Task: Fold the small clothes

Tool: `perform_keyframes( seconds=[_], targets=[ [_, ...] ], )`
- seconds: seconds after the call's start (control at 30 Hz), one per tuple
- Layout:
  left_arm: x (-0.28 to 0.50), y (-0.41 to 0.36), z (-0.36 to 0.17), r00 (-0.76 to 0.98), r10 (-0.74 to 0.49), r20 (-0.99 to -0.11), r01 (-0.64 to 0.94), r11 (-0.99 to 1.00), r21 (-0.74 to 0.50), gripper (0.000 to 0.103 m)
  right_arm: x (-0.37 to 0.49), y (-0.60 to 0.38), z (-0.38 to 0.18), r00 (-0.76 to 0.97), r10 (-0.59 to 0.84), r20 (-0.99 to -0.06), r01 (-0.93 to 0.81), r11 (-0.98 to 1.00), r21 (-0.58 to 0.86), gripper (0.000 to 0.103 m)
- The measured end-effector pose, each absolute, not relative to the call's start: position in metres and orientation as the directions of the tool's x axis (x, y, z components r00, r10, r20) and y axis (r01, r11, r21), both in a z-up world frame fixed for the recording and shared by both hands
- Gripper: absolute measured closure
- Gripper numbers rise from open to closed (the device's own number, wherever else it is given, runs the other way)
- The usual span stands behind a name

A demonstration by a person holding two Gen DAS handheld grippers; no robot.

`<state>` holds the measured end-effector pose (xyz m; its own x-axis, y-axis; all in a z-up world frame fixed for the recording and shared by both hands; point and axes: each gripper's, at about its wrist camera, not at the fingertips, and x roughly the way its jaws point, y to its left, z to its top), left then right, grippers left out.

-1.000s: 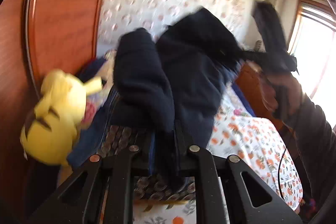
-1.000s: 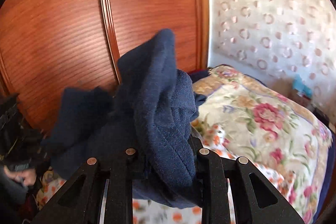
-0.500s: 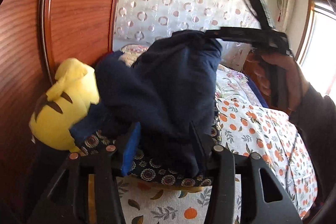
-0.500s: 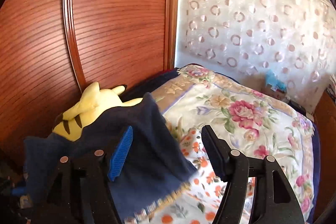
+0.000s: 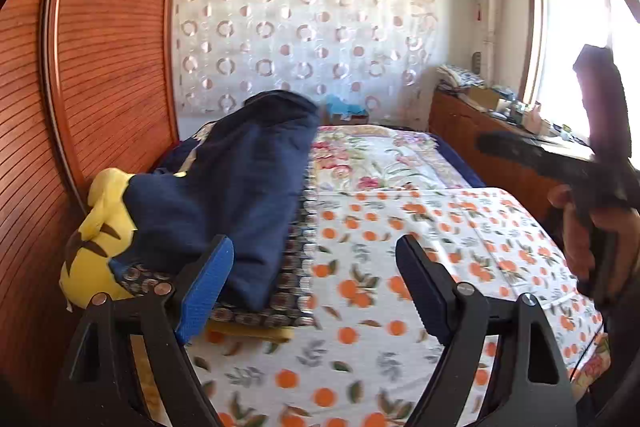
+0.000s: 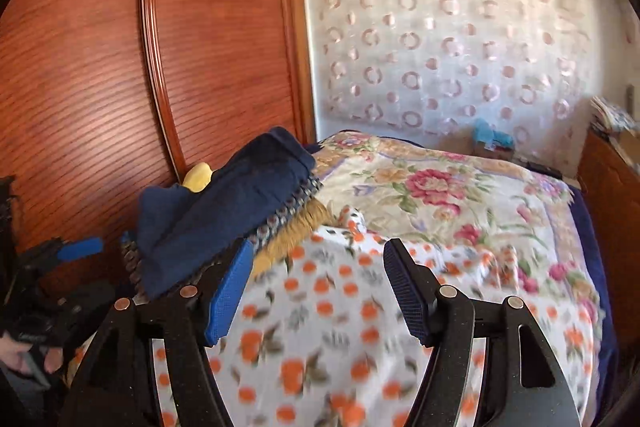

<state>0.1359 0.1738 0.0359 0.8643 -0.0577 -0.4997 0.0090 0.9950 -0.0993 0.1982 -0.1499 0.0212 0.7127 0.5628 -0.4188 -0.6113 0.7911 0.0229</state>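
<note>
Lying folded on the pile [image 5: 256, 311] against the wardrobe [image 5: 112, 47], the navy garment [image 5: 248, 187] looks done with; left gripper [image 5: 316, 283] and right gripper [image 6: 320, 287] both hang spread and empty over the bed [image 5: 400, 247]; next, I'd guess, comes finding another piece.

The navy garment [image 5: 248, 195] no longer hangs between the two grippers; it now lies folded on the stack of clothes beside the yellow plush toy [image 5: 96, 247]. The left gripper [image 5: 312, 287] and the right gripper [image 6: 320, 291] have let go, fingers spread wide and empty above the orange-print sheet [image 5: 380, 267].
</note>
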Motion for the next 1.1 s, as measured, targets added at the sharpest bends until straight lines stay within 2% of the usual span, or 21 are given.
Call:
perform_keyframes(
  seconds=[0.13, 0.57, 1.1],
  targets=[
    [0.126, 0.149, 0.047, 0.872, -0.068, -0.486, 0.032, 0.996, -0.081, 0.019, 0.136, -0.196, 0.018, 0.758, 0.521, -0.392, -0.556, 0.831, 0.029, 0.033],
    [0.094, 0.093, 0.081, 0.899, -0.063, -0.434, 0.048, 0.998, -0.045, 0.019, -0.010, -0.222, 0.019, 0.875, 0.385, -0.294, -0.398, 0.917, 0.017, 0.033],
    [0.078, 0.073, 0.083, 0.903, -0.072, -0.423, 0.066, 0.997, -0.029, 0.019, -0.063, -0.196, 0.005, 0.901, 0.338, -0.273, -0.341, 0.939, 0.038, 0.033]
  ],
)
